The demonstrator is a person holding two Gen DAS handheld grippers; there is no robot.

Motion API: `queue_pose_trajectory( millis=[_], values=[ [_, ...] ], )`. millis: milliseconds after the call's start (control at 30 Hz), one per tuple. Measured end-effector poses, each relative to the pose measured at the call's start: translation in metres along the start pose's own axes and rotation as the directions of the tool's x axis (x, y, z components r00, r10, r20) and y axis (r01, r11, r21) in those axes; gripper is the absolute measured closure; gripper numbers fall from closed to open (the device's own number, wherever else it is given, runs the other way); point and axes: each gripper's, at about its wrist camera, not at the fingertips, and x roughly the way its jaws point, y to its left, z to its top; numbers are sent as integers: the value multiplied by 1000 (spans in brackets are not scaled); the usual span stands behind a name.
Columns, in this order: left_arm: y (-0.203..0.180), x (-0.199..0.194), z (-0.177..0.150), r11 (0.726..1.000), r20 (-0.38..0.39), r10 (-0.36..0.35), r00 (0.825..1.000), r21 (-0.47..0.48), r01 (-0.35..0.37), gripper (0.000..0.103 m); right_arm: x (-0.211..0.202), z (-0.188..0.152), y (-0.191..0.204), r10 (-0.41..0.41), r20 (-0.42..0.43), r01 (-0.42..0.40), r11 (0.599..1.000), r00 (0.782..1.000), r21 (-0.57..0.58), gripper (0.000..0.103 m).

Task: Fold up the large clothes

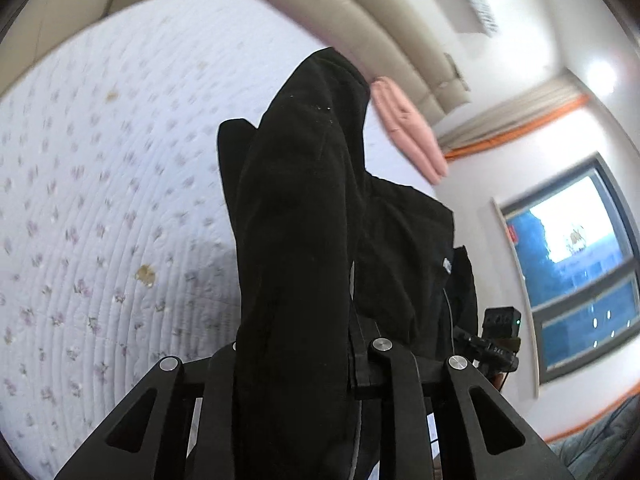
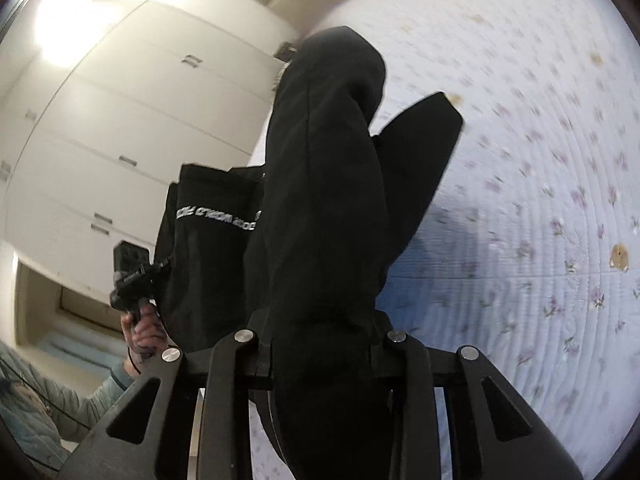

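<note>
Clearly the fold is only starting: the black garment (image 1: 296, 208) is off the bed and hanging in the air, held up by both grippers, with nothing yet laid flat or creased.

On the left, the left gripper (image 1: 294, 356) has its jaws drawn in close on a thick bunch of the black cloth, which rises out of them toward the far end of the quilted floral bedspread (image 1: 100, 200). A folded pink cloth (image 1: 408, 128) lies far right on that bed, near the headboard, well apart from the work.

On the right, the right gripper (image 2: 320, 344) is likewise closed down on a bunch of the same garment, white lettering (image 2: 216, 218) showing on the panel that hangs to its left. The person's left hand (image 2: 144, 334) shows beyond.

Judging from this, the garment must still be spread on the bedspread, smoothed, then folded over; every fold remains.
</note>
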Motion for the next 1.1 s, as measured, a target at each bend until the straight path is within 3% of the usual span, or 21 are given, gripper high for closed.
queue_pose_trajectory(
  millis=[267, 433, 567, 700, 800, 900, 933, 967, 1000, 1033, 1067, 1100],
  values=[
    [-38, -99, -25, 992, 45, -81, 996, 95, 76, 79, -65, -53, 97, -26, 104, 29, 999, 994, -32, 70],
    [-31, -153, -61, 991, 27, -88, 996, 106, 85, 79, -77, -95, 144, -77, 89, 81, 996, 993, -33, 70],
    [-17, -171, -96, 994, 5, -82, 997, 70, 81, 78, -78, -127, 146, -99, 49, 99, 995, 994, -5, 70],
    [19, -165, -139, 999, -27, -48, 998, 1, 48, 78, -53, -165, 116, -127, -14, 127, 991, 992, 50, 70],
    [59, -137, -176, 998, -62, 14, 998, -53, -17, 78, -20, -192, 78, -182, -68, 187, 980, 981, 61, 70],
    [122, -104, -202, 978, -75, 99, 992, -179, -111, 72, 15, -216, 25, -312, -130, 328, 937, 941, 124, 66],
    [152, -96, -211, 961, -64, 94, 993, -253, -108, 69, 16, -222, 2, -291, -119, 310, 932, 949, 191, 65],
    [174, -94, -218, 944, -40, 25, 999, -329, -37, 69, 13, -227, -14, -234, -87, 249, 934, 968, 256, 64],
    [197, -94, -226, 907, 18, -78, 997, -414, 79, 69, 11, -231, -18, -209, -62, 218, 933, 976, 287, 64],
    [203, -96, -230, 894, 46, -104, 994, -433, 113, 69, 8, -235, -26, -198, -36, 199, 929, 980, 311, 62],
    [203, -100, -231, 902, 59, -100, 993, -416, 116, 69, 5, -240, -31, -209, -18, 203, 924, 978, 323, 62],
    [196, -105, -230, 928, 62, -66, 996, -364, 84, 69, 2, -243, -34, -221, -9, 212, 920, 975, 329, 57]
  ],
)
